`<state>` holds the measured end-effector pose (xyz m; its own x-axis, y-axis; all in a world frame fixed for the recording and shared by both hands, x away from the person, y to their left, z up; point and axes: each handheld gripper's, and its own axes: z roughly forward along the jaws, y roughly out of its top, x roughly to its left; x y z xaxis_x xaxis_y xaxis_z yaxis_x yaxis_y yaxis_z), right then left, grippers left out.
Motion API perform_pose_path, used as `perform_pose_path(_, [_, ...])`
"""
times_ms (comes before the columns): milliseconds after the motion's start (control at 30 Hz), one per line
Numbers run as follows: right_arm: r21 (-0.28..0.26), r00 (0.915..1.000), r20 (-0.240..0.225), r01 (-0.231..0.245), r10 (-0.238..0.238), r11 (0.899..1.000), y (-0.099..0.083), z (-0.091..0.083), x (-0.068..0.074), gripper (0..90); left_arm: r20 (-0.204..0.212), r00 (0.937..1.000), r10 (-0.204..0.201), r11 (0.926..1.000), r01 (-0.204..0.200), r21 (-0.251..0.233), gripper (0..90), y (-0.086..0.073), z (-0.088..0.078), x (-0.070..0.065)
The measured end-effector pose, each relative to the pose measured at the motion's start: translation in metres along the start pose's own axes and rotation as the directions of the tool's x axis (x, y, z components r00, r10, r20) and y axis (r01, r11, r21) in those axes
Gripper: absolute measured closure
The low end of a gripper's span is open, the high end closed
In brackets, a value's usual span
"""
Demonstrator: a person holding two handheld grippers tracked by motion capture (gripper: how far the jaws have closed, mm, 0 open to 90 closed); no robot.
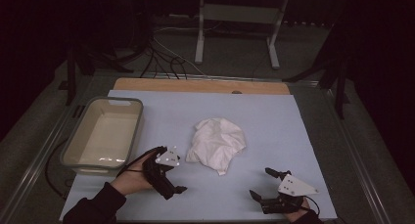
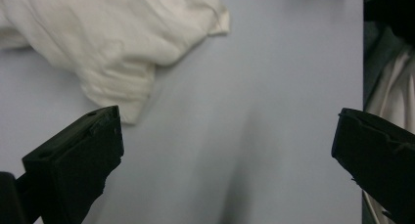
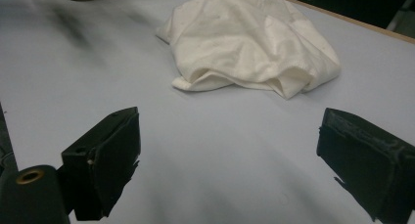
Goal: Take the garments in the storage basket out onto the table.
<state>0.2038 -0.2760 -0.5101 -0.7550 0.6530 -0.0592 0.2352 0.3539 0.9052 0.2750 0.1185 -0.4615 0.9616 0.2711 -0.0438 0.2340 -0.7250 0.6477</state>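
At the far left of the desk (image 1: 274, 116) stands the empty plastic tub (image 1: 83, 136), pale inside. Just to its right I hold my left hand-held gripper (image 1: 169, 177), jaws spread wide with nothing between them, aimed across the blue sheet. In the middle lies the crumpled white cloth (image 1: 217, 143), near that gripper but apart from it. At the lower right my right hand-held gripper (image 1: 261, 184) also stands wide open and empty, pointing toward the cloth from well short of it.

If I go for the cloth, I think the risk is pinching only a loose top fold, so the rest drags or slips free; a low jaw could also catch the blue sheet and bunch it.

The left gripper view shows a ribbed cuff or hem at the cloth's near edge, which the high view blurs. The right gripper view shows the lifted folds along its edge. The high view alone places the tub relative to both grippers.
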Motion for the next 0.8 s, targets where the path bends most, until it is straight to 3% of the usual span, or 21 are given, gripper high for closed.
perform_pose_path(400, [0.004, 1.0, -0.004, 0.005, -0.005, 1.0, 0.0, 0.0, 0.0, 9.1, 0.008, 0.9987, -0.051, 0.9983, 0.051, -0.026, 0.0, -0.04, -0.006, -0.006])
perform_pose_path(800, [0.01, 0.9999, -0.004, 0.01, -0.01, 1.0, 0.0, 0.002, 0.0, 9.0, -0.004, 0.9986, -0.053, 0.9986, 0.053, 0.005, 0.0, -0.065, -0.016, -0.017])
